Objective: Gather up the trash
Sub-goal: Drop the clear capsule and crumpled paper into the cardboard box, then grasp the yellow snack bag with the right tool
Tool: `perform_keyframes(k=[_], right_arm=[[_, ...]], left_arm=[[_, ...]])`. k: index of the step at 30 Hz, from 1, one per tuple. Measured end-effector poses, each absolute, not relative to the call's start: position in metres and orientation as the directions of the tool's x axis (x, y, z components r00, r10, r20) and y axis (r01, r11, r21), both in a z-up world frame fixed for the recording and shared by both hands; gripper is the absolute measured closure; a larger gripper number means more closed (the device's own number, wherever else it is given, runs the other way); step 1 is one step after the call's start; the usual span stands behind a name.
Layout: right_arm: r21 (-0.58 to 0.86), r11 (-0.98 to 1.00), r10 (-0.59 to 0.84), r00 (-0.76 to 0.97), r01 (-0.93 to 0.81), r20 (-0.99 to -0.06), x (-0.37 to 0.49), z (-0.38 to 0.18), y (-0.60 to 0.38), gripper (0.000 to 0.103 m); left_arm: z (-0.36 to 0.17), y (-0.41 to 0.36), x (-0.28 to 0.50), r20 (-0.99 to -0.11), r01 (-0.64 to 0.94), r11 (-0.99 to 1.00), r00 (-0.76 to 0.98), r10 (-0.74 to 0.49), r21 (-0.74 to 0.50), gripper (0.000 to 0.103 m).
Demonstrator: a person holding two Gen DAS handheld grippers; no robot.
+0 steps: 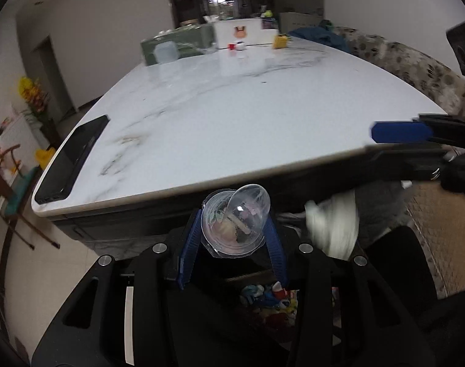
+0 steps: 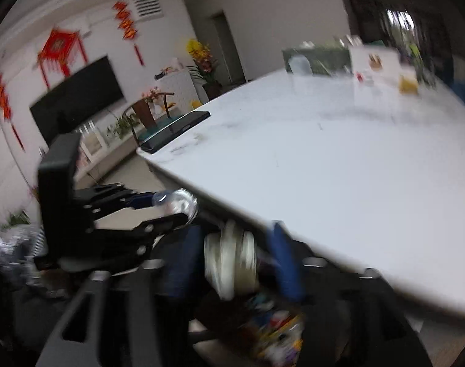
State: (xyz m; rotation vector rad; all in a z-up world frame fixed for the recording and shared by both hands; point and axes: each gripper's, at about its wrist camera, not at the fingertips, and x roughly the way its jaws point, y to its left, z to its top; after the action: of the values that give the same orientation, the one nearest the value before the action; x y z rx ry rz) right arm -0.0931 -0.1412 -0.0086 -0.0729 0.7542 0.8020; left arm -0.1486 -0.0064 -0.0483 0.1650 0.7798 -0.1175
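Gripping a clear plastic cup (image 1: 235, 220), the left gripper (image 1: 234, 238) should be lowered over the trash bin (image 1: 269, 302) before release. A crumpled white wad (image 2: 230, 260) (blurred) is pinched by the right gripper (image 2: 232, 263).

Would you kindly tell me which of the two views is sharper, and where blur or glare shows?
Left wrist view: mostly sharp; the clear cup in the left gripper is crisp, the white wad smeared, and the table shows soft glare. Right wrist view: motion blur throughout; the wad and far clutter streak.
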Motion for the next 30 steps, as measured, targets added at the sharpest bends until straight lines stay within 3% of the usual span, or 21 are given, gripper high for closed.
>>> perform_keyframes(k=[2, 3, 9, 15, 19, 20, 24, 25, 27, 28, 30], right_arm=[[0.224, 0.707, 0.625, 0.443, -0.671, -0.643, -0.089, -0.006, -0.135, 0.064], [0.239, 0.701, 0.644, 0.451, -0.672, -0.619, -0.091, 0.001, -0.141, 0.064], [0.222, 0.755, 0.618, 0.559, -0.616, -0.553, -0.059, 0.053, -0.186, 0.055], [0.116, 0.926, 0.354, 0.723, -0.359, -0.593, 0.137, 0.079, -0.228, 0.045], [0.23, 0.96, 0.273, 0.699, -0.157, -0.661, 0.276, 0.054, -0.25, 0.039], [0.278, 0.958, 0.244, 0.7, -0.068, -0.671, 0.309, 0.044, -0.256, 0.034], [0.418, 0.885, 0.184, 0.668, 0.207, -0.721, 0.385, 0.012, -0.266, 0.028], [0.397, 0.881, 0.163, 0.622, 0.257, -0.766, 0.401, -0.001, -0.263, 0.034], [0.407, 0.887, 0.222, 0.574, 0.216, -0.788, 0.414, -0.014, -0.252, 0.093], [0.385, 0.908, 0.234, 0.564, 0.165, -0.792, 0.411, -0.014, -0.242, 0.1], [0.36, 0.931, 0.267, 0.56, 0.061, -0.784, 0.394, -0.009, -0.23, 0.1]], left_arm=[[-0.045, 0.0, -0.148, -0.712, 0.146, 0.986, 0.7, -0.047, 0.079, 0.063], [-0.041, 0.004, -0.147, -0.713, 0.141, 0.988, 0.7, -0.055, 0.063, 0.063], [-0.002, 0.007, -0.129, -0.681, 0.156, 0.987, 0.726, -0.096, 0.028, 0.063], [0.036, -0.005, -0.06, -0.611, 0.162, 0.987, 0.779, -0.141, -0.021, 0.063], [0.045, -0.012, -0.015, -0.58, 0.131, 0.991, 0.804, -0.129, -0.038, 0.063], [0.047, -0.014, -0.006, -0.573, 0.122, 0.992, 0.811, -0.114, -0.026, 0.063], [0.044, -0.014, 0.02, -0.577, 0.1, 0.995, 0.812, -0.088, -0.012, 0.063], [0.043, -0.012, 0.024, -0.58, 0.09, 0.996, 0.81, -0.082, -0.014, 0.063], [0.041, -0.007, 0.035, -0.593, 0.08, 0.996, 0.802, -0.08, -0.026, 0.063], [0.04, -0.005, 0.038, -0.597, 0.075, 0.997, 0.798, -0.078, -0.031, 0.063], [0.038, -0.001, 0.04, -0.609, 0.073, 0.996, 0.788, -0.086, -0.046, 0.063]])
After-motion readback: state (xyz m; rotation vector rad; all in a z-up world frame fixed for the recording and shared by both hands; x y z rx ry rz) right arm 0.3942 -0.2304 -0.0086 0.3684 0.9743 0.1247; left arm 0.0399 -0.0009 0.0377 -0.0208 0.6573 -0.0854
